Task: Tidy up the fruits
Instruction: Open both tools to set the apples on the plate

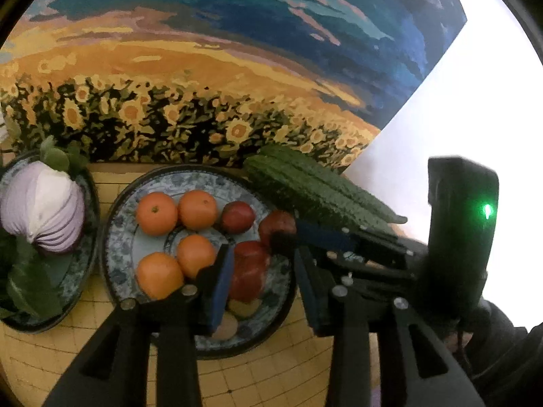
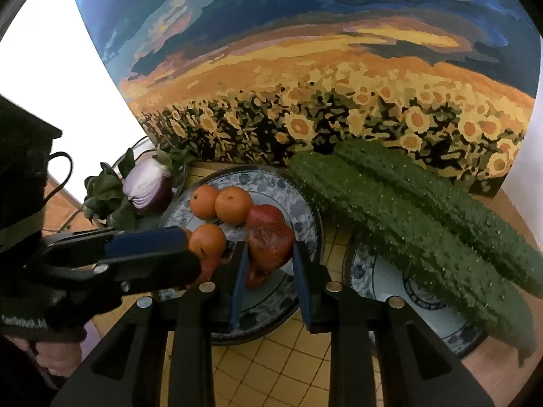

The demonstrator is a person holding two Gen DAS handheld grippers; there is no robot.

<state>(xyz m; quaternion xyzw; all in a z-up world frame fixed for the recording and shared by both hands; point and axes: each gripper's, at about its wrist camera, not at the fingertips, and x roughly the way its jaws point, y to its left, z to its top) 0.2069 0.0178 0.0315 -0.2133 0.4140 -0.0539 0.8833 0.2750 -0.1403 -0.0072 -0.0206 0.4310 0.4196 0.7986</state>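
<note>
A blue-patterned plate (image 1: 117, 251) (image 2: 307, 218) on the yellow tiled table holds several oranges (image 1: 156, 213) (image 2: 234, 205) and red fruits. My left gripper (image 1: 261, 254) hangs low over the plate, open. A red fruit (image 1: 251, 271) lies between its pads, against the left pad and clear of the right one. My right gripper (image 2: 269, 247) is shut on another red fruit (image 2: 269, 244) (image 1: 276, 224) just above the plate's right side. A third red fruit (image 1: 237, 217) (image 2: 264, 215) rests behind it. In the right wrist view the left gripper (image 2: 190, 254) reaches in from the left over the oranges.
Two long bumpy green gourds (image 2: 407, 217) (image 1: 319, 190) lie across a second patterned plate (image 2: 370, 278) on the right. A left plate (image 1: 85, 254) holds a halved purple onion (image 1: 44, 207) and leafy greens (image 1: 30, 285). A sunflower painting (image 1: 203, 101) stands right behind the plates.
</note>
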